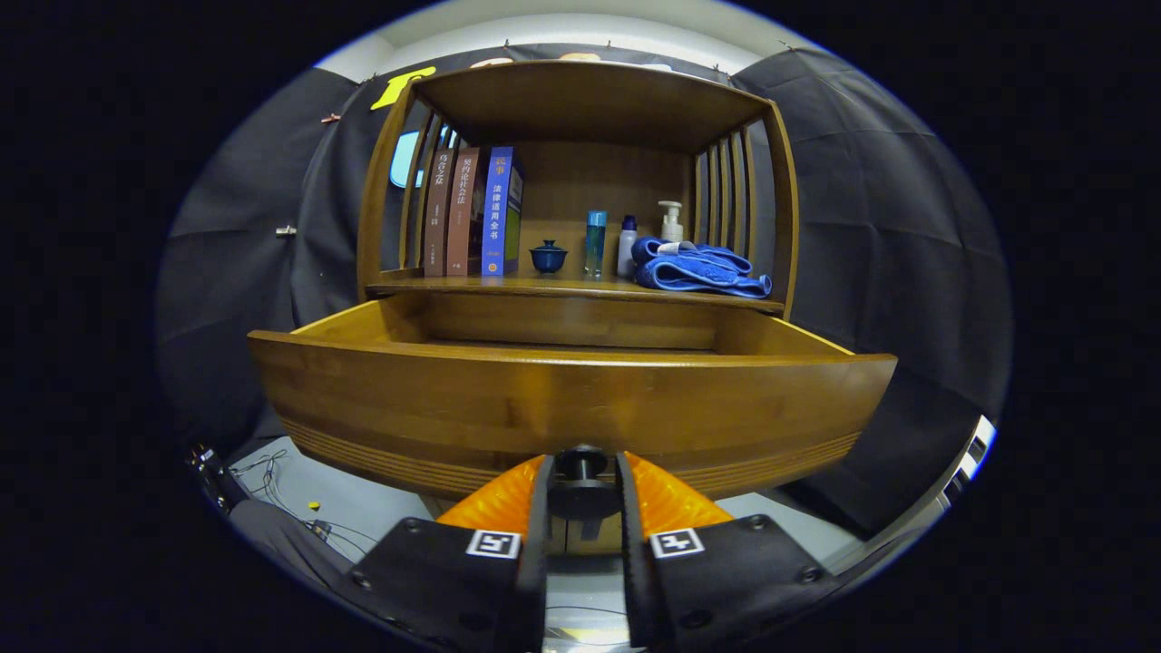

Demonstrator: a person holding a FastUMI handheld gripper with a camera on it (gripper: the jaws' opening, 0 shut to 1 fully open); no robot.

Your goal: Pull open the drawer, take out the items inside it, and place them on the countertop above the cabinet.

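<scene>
Clearly gripper (582, 472) jaws clamp knob (581, 464); drawer (571, 399) open, contents hidden.

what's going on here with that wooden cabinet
A person's hand-held gripper is closed on the dark knob at the front of the wooden drawer, both fingers pressing its sides. The drawer is pulled well out of the cabinet; its inside is hidden behind the front panel. On the countertop above stand three books, a small blue teacup, three bottles and a folded blue towel.

Black cloth wall (889, 209), pale floor (363, 494)
</scene>
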